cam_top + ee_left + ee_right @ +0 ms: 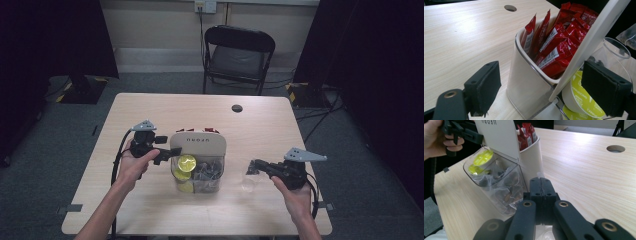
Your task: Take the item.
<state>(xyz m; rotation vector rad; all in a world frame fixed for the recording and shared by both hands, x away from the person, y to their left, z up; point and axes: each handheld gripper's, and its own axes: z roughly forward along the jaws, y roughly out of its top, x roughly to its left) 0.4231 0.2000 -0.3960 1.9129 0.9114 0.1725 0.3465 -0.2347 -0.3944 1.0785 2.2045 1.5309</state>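
A desk organizer stands mid-table: a white tub point(524, 82) full of red sachets point(554, 37), and in front a clear bin point(210, 176) with yellow capsules point(186, 162) and dark packets. Its white lid point(198, 142) is tilted up. My left gripper point(172, 154) is at the organizer's left side, open, its jaws astride the lid's edge point(596, 32) and the tub's corner. The left pad stands clear of the tub wall. My right gripper point(541, 180) is low to the right of the bin, shut on a clear plastic packet point(248, 183) that hangs under its tip.
A round cable hole point(237, 108) lies in the far part of the wooden table point(150, 110). A black folding chair point(237, 55) stands behind the table. Dark curtains hang on both sides. A hand point(439, 137) holds the left gripper close to the bin.
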